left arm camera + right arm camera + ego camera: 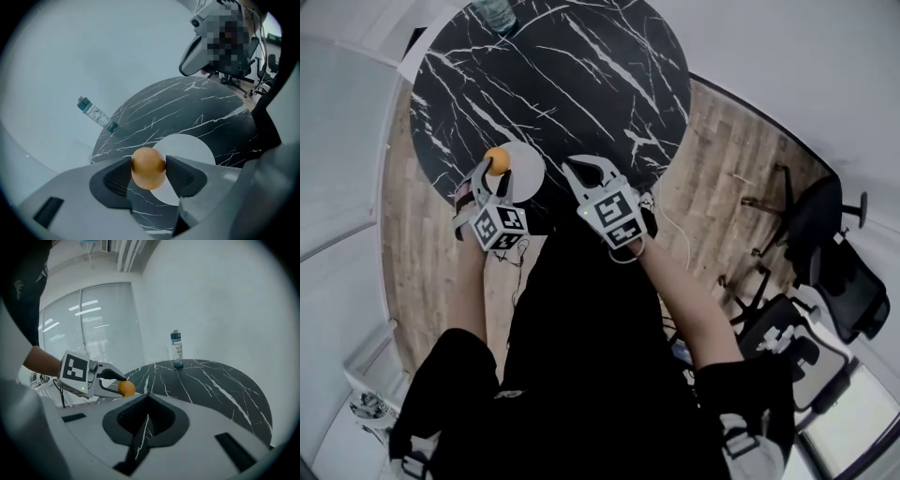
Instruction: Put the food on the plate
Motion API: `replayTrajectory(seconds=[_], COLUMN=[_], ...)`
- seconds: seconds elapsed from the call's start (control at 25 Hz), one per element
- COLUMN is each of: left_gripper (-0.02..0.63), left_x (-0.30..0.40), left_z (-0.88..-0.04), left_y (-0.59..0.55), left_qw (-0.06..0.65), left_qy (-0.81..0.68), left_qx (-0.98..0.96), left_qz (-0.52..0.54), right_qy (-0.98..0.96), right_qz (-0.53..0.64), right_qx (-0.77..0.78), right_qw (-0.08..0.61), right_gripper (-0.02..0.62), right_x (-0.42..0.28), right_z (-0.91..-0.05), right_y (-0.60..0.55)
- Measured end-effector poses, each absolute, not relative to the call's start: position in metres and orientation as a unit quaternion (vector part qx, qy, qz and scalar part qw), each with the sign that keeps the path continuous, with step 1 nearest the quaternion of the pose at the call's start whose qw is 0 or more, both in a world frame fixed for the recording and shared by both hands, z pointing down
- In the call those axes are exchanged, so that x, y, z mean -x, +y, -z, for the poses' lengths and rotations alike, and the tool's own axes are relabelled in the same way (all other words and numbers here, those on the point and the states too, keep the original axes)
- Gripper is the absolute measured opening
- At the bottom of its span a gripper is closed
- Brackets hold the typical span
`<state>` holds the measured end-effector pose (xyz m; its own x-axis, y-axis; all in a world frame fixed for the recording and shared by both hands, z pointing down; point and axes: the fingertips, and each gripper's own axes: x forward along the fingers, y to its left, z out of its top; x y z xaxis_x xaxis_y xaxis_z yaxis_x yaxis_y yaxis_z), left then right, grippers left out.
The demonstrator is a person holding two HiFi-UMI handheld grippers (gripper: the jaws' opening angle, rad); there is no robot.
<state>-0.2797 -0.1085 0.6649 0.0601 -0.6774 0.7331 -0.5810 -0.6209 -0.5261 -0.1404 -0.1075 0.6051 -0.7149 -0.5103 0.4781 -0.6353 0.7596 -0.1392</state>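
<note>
A small orange-brown, egg-shaped piece of food (pixel 497 161) (pixel 148 168) is pinched between the pads of my left gripper (pixel 494 174) (pixel 148 174). It hangs over the near left part of a round white plate (pixel 528 171) (pixel 190 146). The plate lies at the near edge of a round black marble table (pixel 581 84). My right gripper (pixel 589 172) (pixel 147 416) stands to the right of the plate with its jaws shut and nothing in them. The right gripper view shows the left gripper (pixel 112 383) with the food (pixel 126 388) from the side.
A clear water bottle (pixel 495 14) (pixel 97 114) (pixel 176 349) with a teal cap stands at the table's far edge. Black office chairs (pixel 834 253) stand on the wooden floor to the right. A person's body and arms fill the near part of the head view.
</note>
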Motion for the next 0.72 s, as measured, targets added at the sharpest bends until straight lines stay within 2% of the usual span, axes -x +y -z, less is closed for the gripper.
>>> replayTrajectory(seconds=[0.72], left_gripper=[0.222], left_x=[0.252], left_z=[-0.674], left_y=[-0.096], left_qw=[0.008], left_qy=[0.423], left_qx=[0.734], left_qz=[0.531], right_qy=[-0.916], right_qz=[-0.151], right_qx=[-0.301], right_qw=[0.218], right_gripper=[-0.003], right_x=[0.125], right_z=[-0.607], right_y=[-0.104])
